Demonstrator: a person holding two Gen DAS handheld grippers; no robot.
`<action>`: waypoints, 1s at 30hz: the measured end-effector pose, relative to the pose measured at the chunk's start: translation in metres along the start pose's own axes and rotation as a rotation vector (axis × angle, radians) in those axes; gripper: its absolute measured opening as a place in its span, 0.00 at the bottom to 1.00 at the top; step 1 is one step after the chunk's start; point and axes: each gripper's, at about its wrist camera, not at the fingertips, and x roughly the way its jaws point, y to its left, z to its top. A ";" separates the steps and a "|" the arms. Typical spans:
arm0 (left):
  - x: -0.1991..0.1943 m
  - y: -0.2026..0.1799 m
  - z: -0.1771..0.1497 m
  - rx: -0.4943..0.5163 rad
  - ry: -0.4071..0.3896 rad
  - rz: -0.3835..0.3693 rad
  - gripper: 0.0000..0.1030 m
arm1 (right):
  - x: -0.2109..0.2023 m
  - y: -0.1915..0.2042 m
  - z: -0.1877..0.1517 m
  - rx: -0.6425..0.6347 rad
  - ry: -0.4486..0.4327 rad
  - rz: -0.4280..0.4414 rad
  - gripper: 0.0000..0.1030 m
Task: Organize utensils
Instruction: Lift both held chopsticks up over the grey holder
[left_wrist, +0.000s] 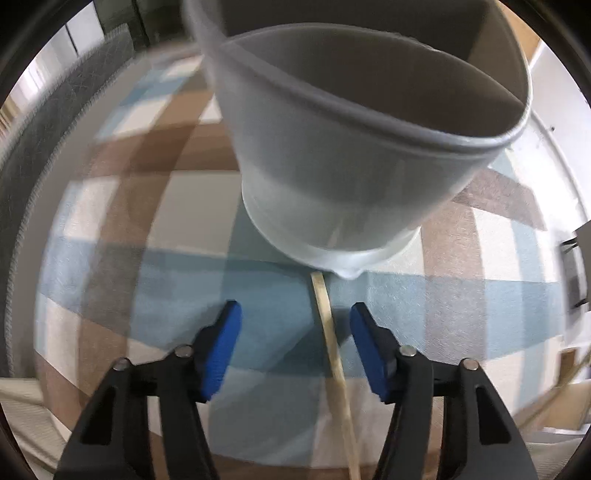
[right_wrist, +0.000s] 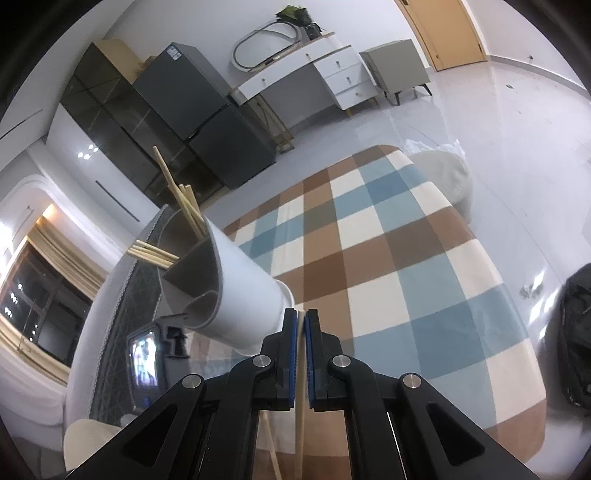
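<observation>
Left wrist view: one white holder (left_wrist: 332, 155) with grey inner dividers stands blurred on the checked cloth (left_wrist: 147, 295). One wooden chopstick (left_wrist: 327, 325) lies between the left hand-held gripper (left_wrist: 295, 332) fingers, which stand apart, probably not touching it.

Right wrist view: the right hand-held gripper (right_wrist: 302, 325) is clamped on one chopstick (right_wrist: 300, 406). The holder (right_wrist: 236, 288) keeps about seven chopsticks (right_wrist: 184, 206) near the cloth's (right_wrist: 388, 258) corner.
</observation>
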 end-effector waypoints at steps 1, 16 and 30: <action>-0.001 -0.001 0.000 0.002 -0.006 -0.005 0.44 | 0.000 -0.001 0.000 0.002 -0.001 0.001 0.04; -0.037 0.023 0.001 -0.014 -0.088 -0.151 0.01 | -0.009 0.022 -0.002 -0.071 -0.038 0.031 0.04; -0.134 0.045 -0.017 -0.057 -0.366 -0.315 0.01 | -0.027 0.080 -0.030 -0.308 -0.126 -0.002 0.04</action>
